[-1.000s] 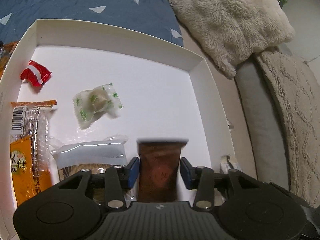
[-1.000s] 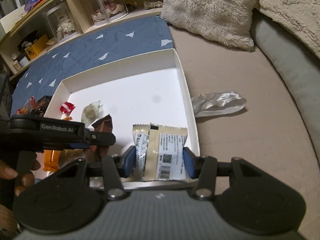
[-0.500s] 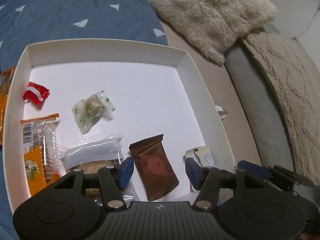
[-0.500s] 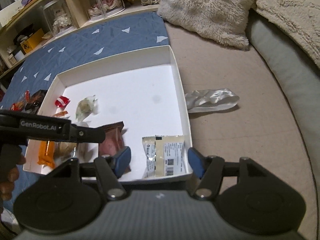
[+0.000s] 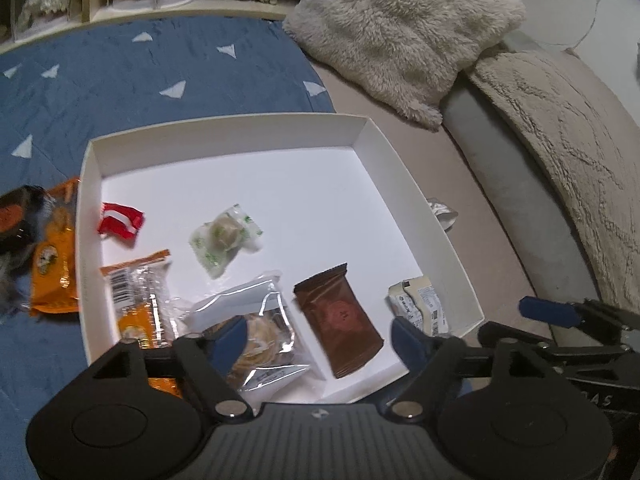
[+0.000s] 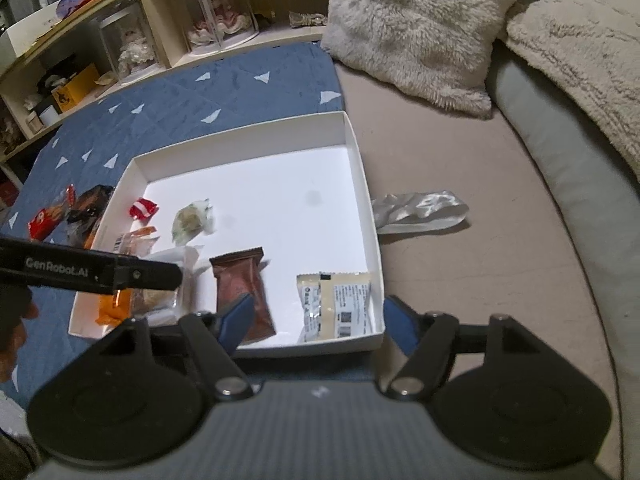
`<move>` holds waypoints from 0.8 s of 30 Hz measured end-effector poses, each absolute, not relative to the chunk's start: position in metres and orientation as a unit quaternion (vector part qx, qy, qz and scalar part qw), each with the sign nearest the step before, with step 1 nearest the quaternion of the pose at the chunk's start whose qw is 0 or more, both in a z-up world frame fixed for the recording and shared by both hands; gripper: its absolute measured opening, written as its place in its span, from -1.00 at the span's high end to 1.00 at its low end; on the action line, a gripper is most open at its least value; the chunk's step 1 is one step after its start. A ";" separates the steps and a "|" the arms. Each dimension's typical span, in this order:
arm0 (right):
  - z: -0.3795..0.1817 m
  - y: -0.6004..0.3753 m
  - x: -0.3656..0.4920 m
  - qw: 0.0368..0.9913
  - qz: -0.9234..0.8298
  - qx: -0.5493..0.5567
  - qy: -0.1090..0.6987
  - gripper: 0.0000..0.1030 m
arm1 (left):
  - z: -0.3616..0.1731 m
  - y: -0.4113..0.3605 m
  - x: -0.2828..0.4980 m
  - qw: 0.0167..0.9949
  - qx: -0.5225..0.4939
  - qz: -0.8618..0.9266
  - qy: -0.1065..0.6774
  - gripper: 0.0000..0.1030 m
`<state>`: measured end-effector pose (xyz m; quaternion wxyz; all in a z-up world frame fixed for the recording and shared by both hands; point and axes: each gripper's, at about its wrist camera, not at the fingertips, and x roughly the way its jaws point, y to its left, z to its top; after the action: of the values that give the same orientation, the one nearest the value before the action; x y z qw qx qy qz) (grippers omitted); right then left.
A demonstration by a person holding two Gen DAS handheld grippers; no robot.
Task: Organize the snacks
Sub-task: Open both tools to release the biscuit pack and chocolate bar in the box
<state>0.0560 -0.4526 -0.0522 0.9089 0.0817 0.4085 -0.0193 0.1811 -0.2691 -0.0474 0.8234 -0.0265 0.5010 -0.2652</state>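
A white box [image 5: 224,132] lies on the bed and holds several snacks. My left gripper [image 5: 318,342] hovers over its near edge with jaws opening and no pad touching anything. A brown packet [image 5: 340,316] lies flat on the box floor beneath it. A cream packet [image 5: 418,308] with a barcode rests in the near right corner. My right gripper [image 6: 319,320] hangs above that cream packet [image 6: 336,304], jaws also opening and free of it. A clear biscuit bag [image 5: 256,320], an orange packet [image 5: 140,300], a green-white candy [image 5: 224,236] and a red candy [image 5: 120,222] lie further left.
Orange snack packets [image 5: 52,256] sit on the blue quilt [image 5: 160,60] left of the box. A silver wrapper [image 6: 420,212] lies right of it. A fluffy pillow [image 5: 400,32] and a shelf with display cases [image 6: 200,12] stand behind. A hand [image 6: 12,320] holds the left gripper.
The left gripper let go of the brown packet and the right let go of the cream packet. Both packets now lie in the box. Both grippers rose and pulled back, jaws wider.
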 end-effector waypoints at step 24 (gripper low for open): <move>-0.033 -0.424 0.047 0.904 -0.069 0.084 0.413 -0.99 | -0.029 -0.185 0.174 0.853 0.025 -0.228 0.470 -1.00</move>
<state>0.0469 -0.4243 -0.0327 0.9042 0.0839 0.4130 -0.0689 0.1745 -0.1852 -0.0291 0.8525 0.0253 0.4696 -0.2280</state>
